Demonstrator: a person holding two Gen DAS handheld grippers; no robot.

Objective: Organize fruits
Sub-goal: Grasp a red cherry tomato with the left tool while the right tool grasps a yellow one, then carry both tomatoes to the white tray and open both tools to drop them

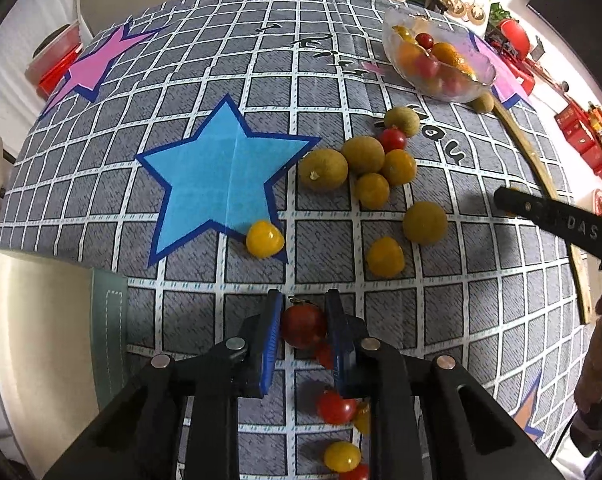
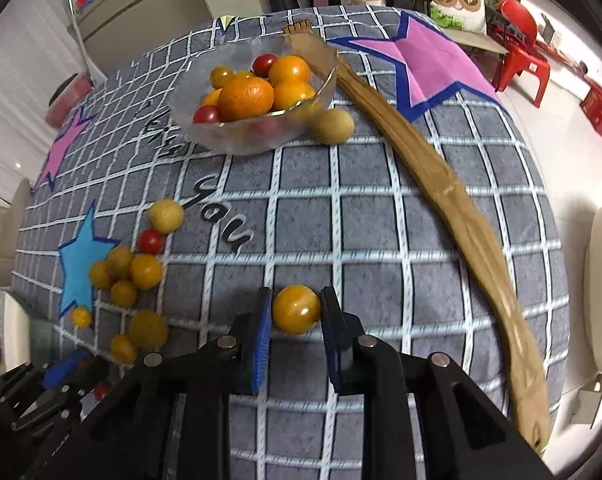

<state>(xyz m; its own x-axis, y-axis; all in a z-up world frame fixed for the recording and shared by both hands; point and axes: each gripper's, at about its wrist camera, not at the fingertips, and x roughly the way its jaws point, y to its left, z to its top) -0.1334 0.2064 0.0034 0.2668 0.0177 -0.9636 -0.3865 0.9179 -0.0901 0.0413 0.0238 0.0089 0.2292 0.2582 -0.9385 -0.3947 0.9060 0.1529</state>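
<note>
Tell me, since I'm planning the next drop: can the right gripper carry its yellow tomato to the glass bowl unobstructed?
Probably yes: right gripper holds the yellow tomato, and only bare cloth lies before the glass bowl.

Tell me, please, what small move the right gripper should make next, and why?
Probably carry the round yellow cherry tomato forward to the clear glass bowl. The right gripper appears shut on it already, above the grey checked tablecloth, and the bowl ahead already holds oranges and tomatoes, so that seems the collecting place.
</note>
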